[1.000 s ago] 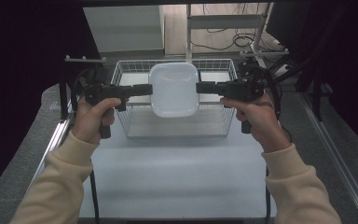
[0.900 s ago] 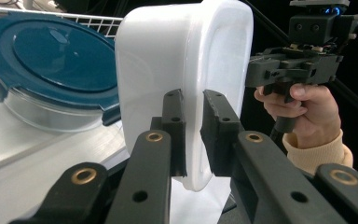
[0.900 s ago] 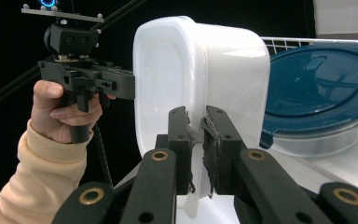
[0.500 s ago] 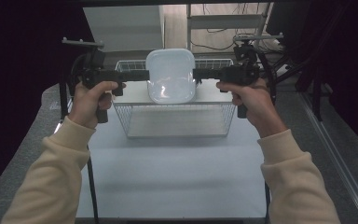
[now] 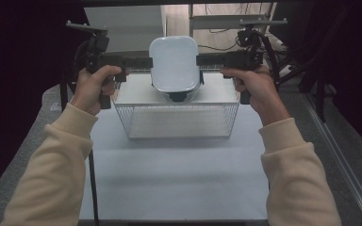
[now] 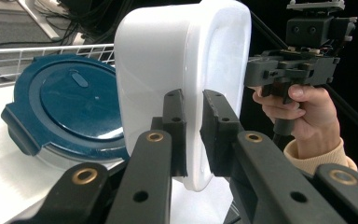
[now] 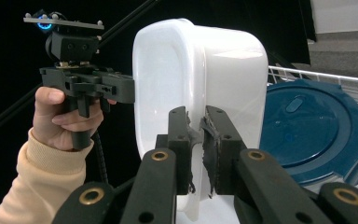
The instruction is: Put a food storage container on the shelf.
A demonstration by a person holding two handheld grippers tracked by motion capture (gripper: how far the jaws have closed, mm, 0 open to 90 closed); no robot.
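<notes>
Two grippers, left point(image 5: 147, 62) and right point(image 5: 201, 60), clamp opposite rims of a white tub point(image 5: 174, 63) held above a wire basket point(image 5: 176, 120); gripper views reveal a blue lid point(image 6: 67, 105) behind it

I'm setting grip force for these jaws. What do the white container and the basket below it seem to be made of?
White container: looks like translucent, glossy plastic; light glows through its walls and its rim is smoothly moulded. The left gripper and right gripper each pinch a rim edge.
Basket: seems thin metal wire, white or pale coated, in an open grid.
</notes>
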